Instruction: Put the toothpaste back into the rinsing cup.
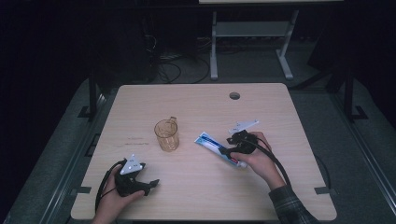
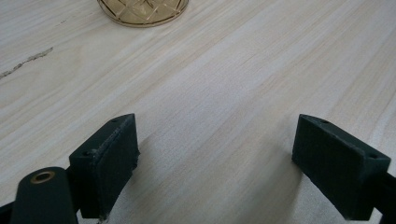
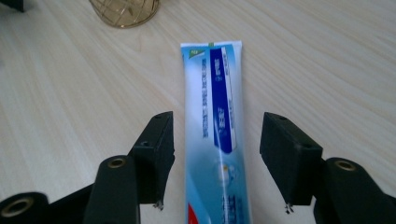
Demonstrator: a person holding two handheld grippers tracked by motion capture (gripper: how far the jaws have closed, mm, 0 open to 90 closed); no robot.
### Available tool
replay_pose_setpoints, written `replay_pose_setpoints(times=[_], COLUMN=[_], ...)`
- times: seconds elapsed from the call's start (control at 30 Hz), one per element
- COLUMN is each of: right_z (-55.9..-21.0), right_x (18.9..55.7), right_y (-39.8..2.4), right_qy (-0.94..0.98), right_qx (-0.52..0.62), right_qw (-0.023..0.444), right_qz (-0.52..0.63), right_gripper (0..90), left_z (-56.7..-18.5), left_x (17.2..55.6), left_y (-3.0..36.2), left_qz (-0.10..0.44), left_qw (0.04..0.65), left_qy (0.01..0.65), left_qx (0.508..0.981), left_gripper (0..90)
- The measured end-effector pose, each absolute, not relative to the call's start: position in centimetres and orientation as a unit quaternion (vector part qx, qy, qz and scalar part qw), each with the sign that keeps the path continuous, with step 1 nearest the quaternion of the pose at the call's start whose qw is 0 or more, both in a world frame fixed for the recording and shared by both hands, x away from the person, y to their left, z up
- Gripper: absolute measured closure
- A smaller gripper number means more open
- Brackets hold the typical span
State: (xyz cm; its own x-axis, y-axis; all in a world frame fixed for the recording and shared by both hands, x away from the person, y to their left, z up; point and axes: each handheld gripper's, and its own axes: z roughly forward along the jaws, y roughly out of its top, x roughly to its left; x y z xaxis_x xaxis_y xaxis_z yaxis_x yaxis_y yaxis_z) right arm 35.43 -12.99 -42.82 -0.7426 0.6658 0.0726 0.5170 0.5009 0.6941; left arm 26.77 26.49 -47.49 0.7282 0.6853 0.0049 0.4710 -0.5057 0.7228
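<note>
A tube of toothpaste [image 1: 220,148] lies flat on the light wooden table [image 1: 201,196], a bit to the right of the middle. It is white and blue, with some red near its cap end. The right gripper [image 1: 232,148] sits low over the cap end of the tube. In the right gripper view the tube [image 3: 215,140] runs straight up between the two black jaws, and the jaws stand apart with a gap on each side (they do not squeeze it). The flat end of the tube points toward a see-through brown cup [image 1: 167,135], which stands upright near the middle of the table, close to the tube but not touching it.

The left gripper [image 1: 148,185] rests at the near left part of the table, well apart from the tube. Its jaws are wide apart, with only bare wood between them. The bottom of the cup [image 2: 142,11] shows at the top of the left gripper view.
</note>
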Motion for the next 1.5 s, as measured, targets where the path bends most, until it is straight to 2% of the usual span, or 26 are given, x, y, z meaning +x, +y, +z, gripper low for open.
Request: replay_pose_setpoints(times=[0.7, 1.07, 1.5], right_z=[-43.2, -44.5, -45.7], right_x=[39.1, 40.2, 40.5], right_y=[-9.2, -7.8, -6.6], right_qy=[0.885, 0.891, 0.903], right_qx=[0.328, 0.329, 0.321], right_qw=[0.085, 0.072, 0.086], right_qz=[0.32, 0.303, 0.273], right_gripper=[41.0, 40.6, 39.2], left_z=[-47.5, -47.5, -47.5], left_x=[26.8, 26.7, 26.7], left_y=[26.5, 26.5, 26.5], left_qz=[0.146, 0.145, 0.145], left_qw=[0.365, 0.365, 0.366], left_qy=[0.335, 0.334, 0.333], left_qx=[0.856, 0.857, 0.857], left_gripper=[13.6, 13.6, 13.6])
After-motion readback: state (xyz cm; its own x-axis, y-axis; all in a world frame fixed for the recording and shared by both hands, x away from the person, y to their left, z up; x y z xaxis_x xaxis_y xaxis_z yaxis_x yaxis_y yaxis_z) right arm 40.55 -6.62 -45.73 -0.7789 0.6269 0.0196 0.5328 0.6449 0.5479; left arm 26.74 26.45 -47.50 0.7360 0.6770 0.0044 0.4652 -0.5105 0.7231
